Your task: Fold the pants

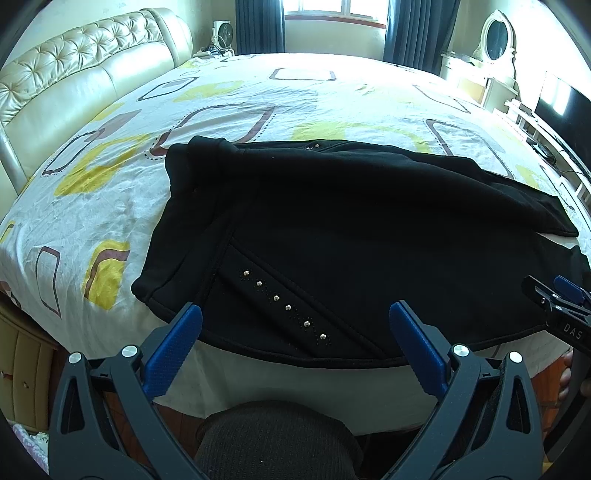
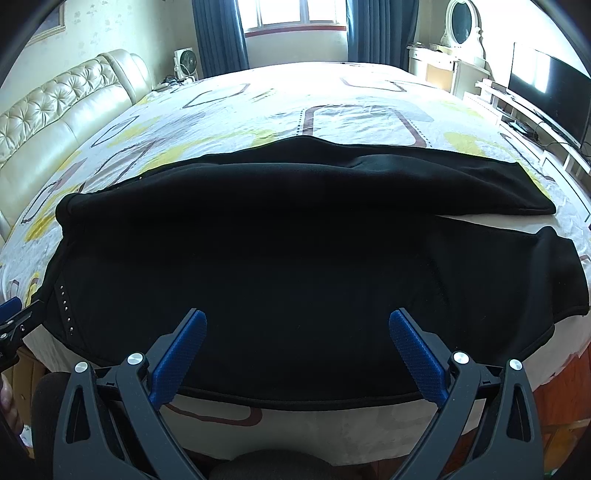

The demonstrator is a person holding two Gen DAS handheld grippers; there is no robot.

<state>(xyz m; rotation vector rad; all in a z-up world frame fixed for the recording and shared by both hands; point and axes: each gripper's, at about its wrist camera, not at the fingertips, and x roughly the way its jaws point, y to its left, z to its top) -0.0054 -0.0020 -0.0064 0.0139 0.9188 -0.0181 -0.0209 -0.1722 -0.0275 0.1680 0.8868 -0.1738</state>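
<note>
Black pants (image 1: 351, 229) lie flat across the near side of the bed, waist to the left, legs to the right, with a row of metal studs (image 1: 284, 306) by the pocket. The two legs part at the right end (image 2: 517, 221). My left gripper (image 1: 295, 317) is open and empty, hovering over the near hem by the studded pocket. My right gripper (image 2: 297, 325) is open and empty over the near leg of the pants (image 2: 295, 240). The right gripper also shows at the right edge of the left wrist view (image 1: 554, 299).
The bed (image 1: 221, 96) has a white sheet with yellow and brown shapes. A cream tufted headboard (image 1: 74, 81) is at the left. A dressing table with an oval mirror (image 2: 461, 26) and a TV (image 2: 546, 92) stand at the right. A window with dark curtains (image 2: 295, 14) is beyond.
</note>
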